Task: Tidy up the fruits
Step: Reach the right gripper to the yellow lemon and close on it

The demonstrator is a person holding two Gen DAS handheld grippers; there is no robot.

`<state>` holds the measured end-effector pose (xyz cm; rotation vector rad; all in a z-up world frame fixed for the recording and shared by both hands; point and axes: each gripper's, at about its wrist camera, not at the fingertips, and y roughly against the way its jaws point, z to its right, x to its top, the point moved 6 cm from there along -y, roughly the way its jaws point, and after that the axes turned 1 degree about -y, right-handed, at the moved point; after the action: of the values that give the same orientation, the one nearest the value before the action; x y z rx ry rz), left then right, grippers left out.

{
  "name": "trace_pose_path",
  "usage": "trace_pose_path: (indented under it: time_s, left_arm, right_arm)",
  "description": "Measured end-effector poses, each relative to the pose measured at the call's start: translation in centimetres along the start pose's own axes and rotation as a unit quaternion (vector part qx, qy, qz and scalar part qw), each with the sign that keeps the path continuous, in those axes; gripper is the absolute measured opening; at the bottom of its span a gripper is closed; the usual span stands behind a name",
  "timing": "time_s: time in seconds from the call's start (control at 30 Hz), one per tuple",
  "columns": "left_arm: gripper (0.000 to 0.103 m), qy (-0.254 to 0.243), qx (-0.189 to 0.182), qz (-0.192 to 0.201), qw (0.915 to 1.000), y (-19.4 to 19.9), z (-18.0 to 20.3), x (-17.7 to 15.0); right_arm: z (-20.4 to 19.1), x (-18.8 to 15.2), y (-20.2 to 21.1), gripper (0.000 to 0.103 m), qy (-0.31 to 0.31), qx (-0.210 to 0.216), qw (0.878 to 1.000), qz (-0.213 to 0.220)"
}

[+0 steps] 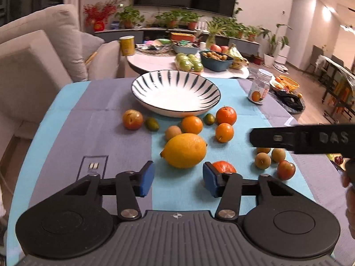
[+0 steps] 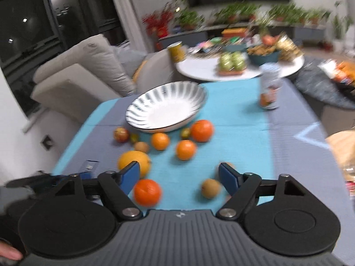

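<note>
Glossy ceramic bowl (image 1: pixel 176 97), black radial stripes, far centre on desk (image 1: pixel 66 133) with matte blue-and-grey cloth. Fruits loose near bowl – smooth oval lemon (image 1: pixel 184 150), round oranges (image 1: pixel 192 124), small brown ones at right. Left gripper (image 1: pixel 178 178): jaws released, nothing between blue pads; reddish-orange fruit (image 1: pixel 223 167) half hidden behind right pad. Right gripper (image 2: pixel 179 177): jaws wide, empty; view motion-blurred.

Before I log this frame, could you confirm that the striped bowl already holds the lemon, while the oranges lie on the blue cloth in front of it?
Not quite: the striped bowl is empty. The lemon lies on the blue cloth, nearer than the oranges, just ahead of the left gripper. The left wrist view shows it. The oranges do lie on the cloth in front of the bowl.
</note>
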<state>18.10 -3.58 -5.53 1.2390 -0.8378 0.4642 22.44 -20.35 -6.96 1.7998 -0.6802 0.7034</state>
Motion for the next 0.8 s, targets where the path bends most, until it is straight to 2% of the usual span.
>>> trace_pose_path:
  time_s: [0.1, 0.27, 0.37, 0.5, 0.53, 0.63, 0.7, 0.8]
  left_arm:
    - [0.042, -0.010, 0.002, -0.004, 0.9999, -1.0, -0.1, 0.3]
    - [0.042, -0.001, -0.009, -0.025, 0.9996, -2.8, -1.0, 0.2]
    - [0.045, 0.009, -0.023, -0.027, 0.9993, -3.5, -1.4, 0.4]
    - [0.058, 0.017, -0.037, -0.028, 0.9988, -4.2, -1.6, 1.0]
    - [0.059, 0.017, -0.039, -0.027, 0.9987, -4.4, -1.6, 1.1]
    - [0.051, 0.017, -0.058, -0.022, 0.9979, -4.7, -1.4, 1.4]
    - [0.041, 0.020, -0.072, -0.021, 0.9969, -5.0, -1.4, 1.7]
    - [0.040, 0.022, -0.082, -0.016, 0.9962, -5.3, -1.4, 1.8]
  right_arm:
    - [-0.3, 0.4, -2.3, 0.065, -0.034, 0.050, 0.997, -0.040]
    - [-0.5, 0.5, -4.9, 0.064, -0.083, 0.095, 0.988, -0.085]
    - [-0.7, 0.5, -5.4, 0.064, -0.102, 0.109, 0.984, -0.101]
    - [-0.4, 0.8, -6.2, 0.063, -0.115, 0.113, 0.980, -0.117]
    - [-0.2, 0.8, -6.4, 0.061, -0.121, 0.112, 0.979, -0.118]
    - [0.0, 1.2, -6.6, 0.056, -0.129, 0.118, 0.977, -0.122]
    - [0.1, 1.3, -6.8, 0.054, -0.132, 0.127, 0.975, -0.128]
    - [0.3, 1.3, -7.4, 0.054, -0.149, 0.138, 0.970, -0.137]
